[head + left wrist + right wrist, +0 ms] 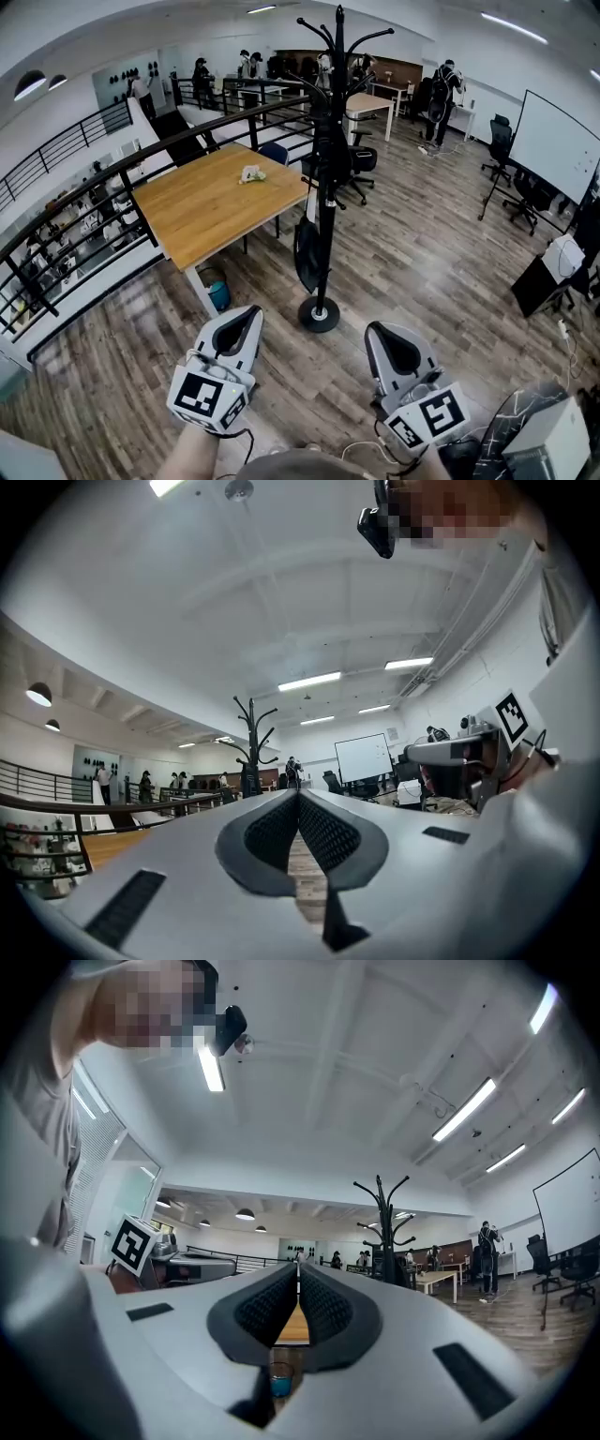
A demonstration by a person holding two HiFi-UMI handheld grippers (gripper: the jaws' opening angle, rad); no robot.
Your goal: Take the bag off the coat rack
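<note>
Dark bag point(306, 251) hangs with its long axis vertical on the left side of the coat rack point(327, 202) pole. It is ahead of both grippers and well apart. By judgement the left gripper point(251, 317) is slightly nearer than the right gripper point(381, 334). Both have jaws closed on nothing.

The coat rack point(322, 281) stands upright at the centre of the head view. It is a slim black pole on a round disc base, set on the wood-plank floor point(422, 281), with curved hooks branching out at its top near the upper edge. The bag point(306, 251) is dark and hangs against the pole's left side in its lower half, its bottom just above the base. A dark bulk sits around the pole higher up, and whether it belongs to the bag I cannot tell.
</note>
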